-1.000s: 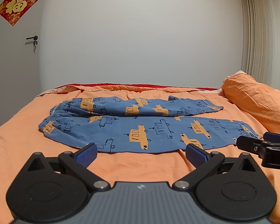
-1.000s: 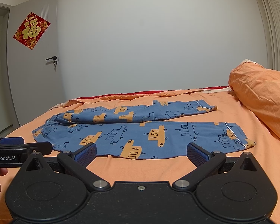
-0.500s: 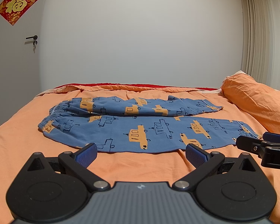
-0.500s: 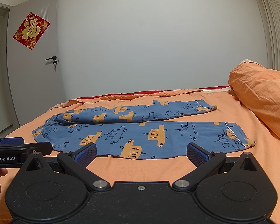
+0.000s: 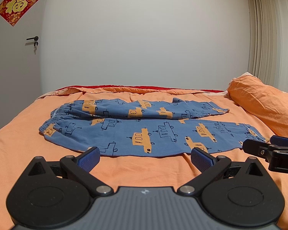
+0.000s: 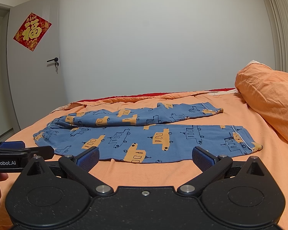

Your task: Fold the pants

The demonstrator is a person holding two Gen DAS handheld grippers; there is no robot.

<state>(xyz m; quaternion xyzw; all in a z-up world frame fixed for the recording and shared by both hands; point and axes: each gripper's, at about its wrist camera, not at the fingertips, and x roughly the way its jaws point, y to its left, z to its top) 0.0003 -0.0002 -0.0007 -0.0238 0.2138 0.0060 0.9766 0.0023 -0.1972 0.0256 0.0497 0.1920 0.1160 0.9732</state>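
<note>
— What can be read on the door?

— A red diamond-shaped paper sign with one large gold character, 福. A line of small gold characters runs along its upper edge, too small to read.

— Any print on the grippers?

— In the right wrist view, the left gripper carries white letters on its black side: "GenRobot.AI", with the first letter half cut off by the frame edge. In the left wrist view, the right gripper shows raised letters "DA" at the frame edge; the rest is cut off, so the whole word is probably longer.
</note>
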